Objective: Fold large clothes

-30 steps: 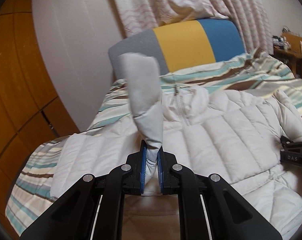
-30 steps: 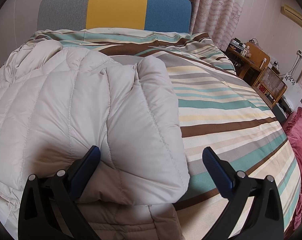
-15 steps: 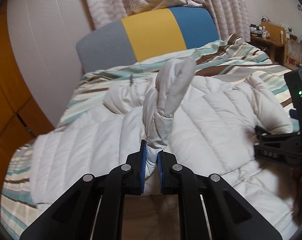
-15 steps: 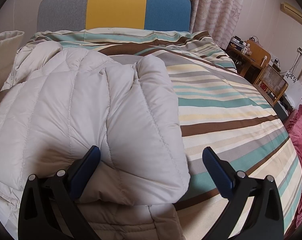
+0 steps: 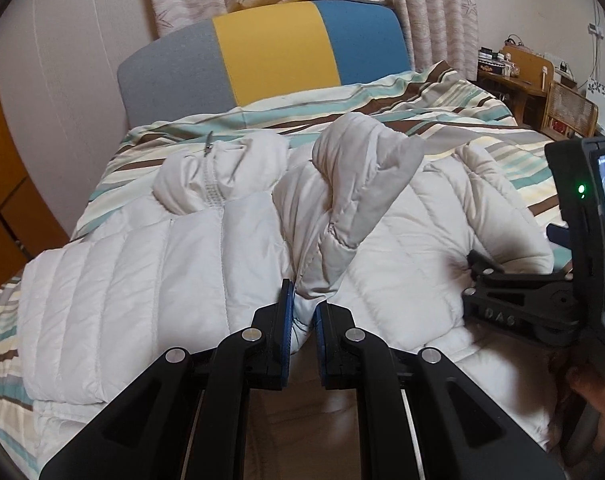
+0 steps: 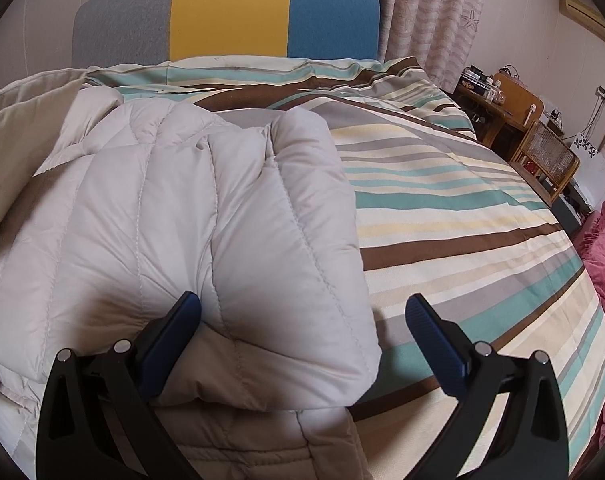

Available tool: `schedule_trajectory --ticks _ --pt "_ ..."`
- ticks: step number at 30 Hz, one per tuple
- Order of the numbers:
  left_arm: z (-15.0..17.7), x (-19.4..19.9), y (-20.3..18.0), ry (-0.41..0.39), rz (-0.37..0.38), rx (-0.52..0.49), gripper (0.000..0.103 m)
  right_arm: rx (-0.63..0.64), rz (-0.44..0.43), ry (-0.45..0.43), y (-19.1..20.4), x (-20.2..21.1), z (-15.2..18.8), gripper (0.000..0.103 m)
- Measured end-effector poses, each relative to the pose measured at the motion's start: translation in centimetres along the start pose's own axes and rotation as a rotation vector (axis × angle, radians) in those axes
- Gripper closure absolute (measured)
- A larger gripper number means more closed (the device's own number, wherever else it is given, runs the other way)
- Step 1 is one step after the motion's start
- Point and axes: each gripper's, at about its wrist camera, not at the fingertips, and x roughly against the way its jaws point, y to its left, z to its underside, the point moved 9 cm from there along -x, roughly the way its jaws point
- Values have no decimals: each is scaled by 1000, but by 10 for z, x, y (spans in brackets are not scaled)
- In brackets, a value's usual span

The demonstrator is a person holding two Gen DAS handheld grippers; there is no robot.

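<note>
The left gripper [image 5: 301,316] pinched a sleeve [image 5: 342,208] of the white puffer jacket [image 5: 142,280] spread over a striped duvet [image 6: 462,216]; the right gripper [image 6: 302,330], lettered "DAS", gaped wide astride the jacket's folded edge, below a grey-yellow-blue headboard [image 5: 270,52]

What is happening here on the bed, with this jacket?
A person with two handheld grippers is folding a white puffer jacket spread on a striped bed. The left gripper is shut on a sleeve and holds it over the jacket's front. The right gripper is open, its jaws wide apart around the jacket's right side, which already lies folded in. The folding is not finished.
</note>
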Motion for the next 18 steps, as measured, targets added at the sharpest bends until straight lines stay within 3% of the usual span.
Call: schedule_trajectory --ticks 6,10,11,18 --pt "-6 -3 -22 -7 81 -18 90 0 -1 0 0 0 0 2" --pt "-3 5 -25 -15 89 -25 28 -1 -2 0 0 0 0 2" --pt "-4 12 -24 -36 93 -17 20 0 -1 0 0 0 0 2" --pt "3 49 22 -69 102 120 20 0 -1 -3 0 1 0 2"
